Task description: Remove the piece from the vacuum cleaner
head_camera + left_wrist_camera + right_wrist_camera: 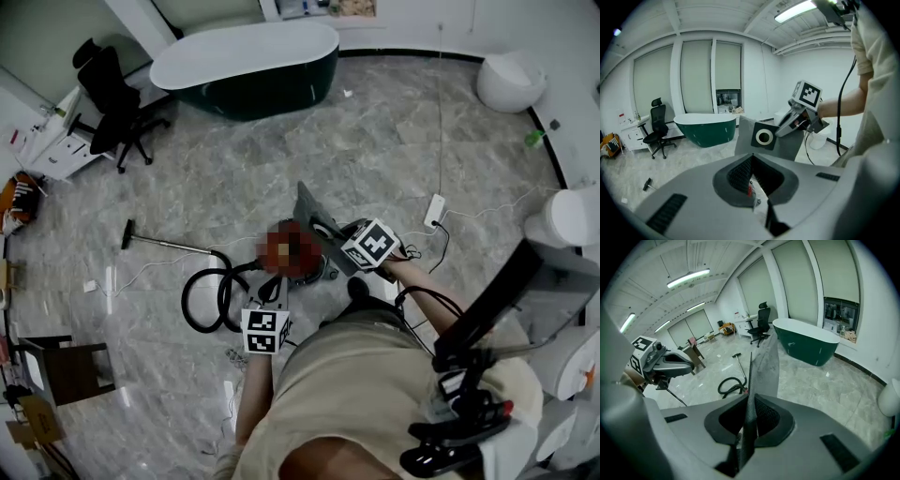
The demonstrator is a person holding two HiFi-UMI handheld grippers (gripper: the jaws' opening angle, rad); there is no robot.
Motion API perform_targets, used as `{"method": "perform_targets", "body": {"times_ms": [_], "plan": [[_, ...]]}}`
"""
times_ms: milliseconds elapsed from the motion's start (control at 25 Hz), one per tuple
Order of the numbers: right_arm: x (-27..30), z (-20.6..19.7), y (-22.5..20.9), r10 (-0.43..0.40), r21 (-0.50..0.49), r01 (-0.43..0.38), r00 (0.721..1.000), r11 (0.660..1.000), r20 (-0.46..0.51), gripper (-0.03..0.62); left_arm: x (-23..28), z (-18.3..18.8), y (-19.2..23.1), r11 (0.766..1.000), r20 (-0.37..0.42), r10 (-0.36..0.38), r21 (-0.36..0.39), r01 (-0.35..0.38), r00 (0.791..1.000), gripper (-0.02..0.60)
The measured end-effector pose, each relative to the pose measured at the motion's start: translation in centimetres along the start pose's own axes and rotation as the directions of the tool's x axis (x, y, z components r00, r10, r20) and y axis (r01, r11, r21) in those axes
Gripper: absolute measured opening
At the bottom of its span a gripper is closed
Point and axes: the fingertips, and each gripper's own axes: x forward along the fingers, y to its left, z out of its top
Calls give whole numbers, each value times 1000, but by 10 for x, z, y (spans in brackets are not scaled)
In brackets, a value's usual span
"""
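Observation:
A red vacuum cleaner (292, 251), partly blurred over, sits on the marble floor with its black hose (208, 300) coiled to its left. My right gripper (336, 248) is shut on a flat grey dust bag (313, 217) and holds it up above the cleaner. In the left gripper view the bag (785, 150) shows a dark collar with a white ring (764, 137), pinched by the right gripper (782, 130). In the right gripper view the bag (761, 376) stands edge-on between the jaws (749, 416). My left gripper (272, 289), (751, 174) is shut and holds nothing, low beside the cleaner.
A green and white bathtub (248, 61) stands at the back, with a black office chair (112, 98) to its left. The vacuum wand (164, 242) lies on the floor. A white power strip (435, 211) and cables lie to the right, near a toilet (511, 80).

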Motion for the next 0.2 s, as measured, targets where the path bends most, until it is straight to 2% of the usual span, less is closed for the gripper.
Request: {"method": "perform_targets", "body": {"times_ms": [200], "plan": [[-11,-14,45,-55,-4,55,998,998,-2,26,-35,-32,-3,999,15,-49,-13,49,999,-5]]}}
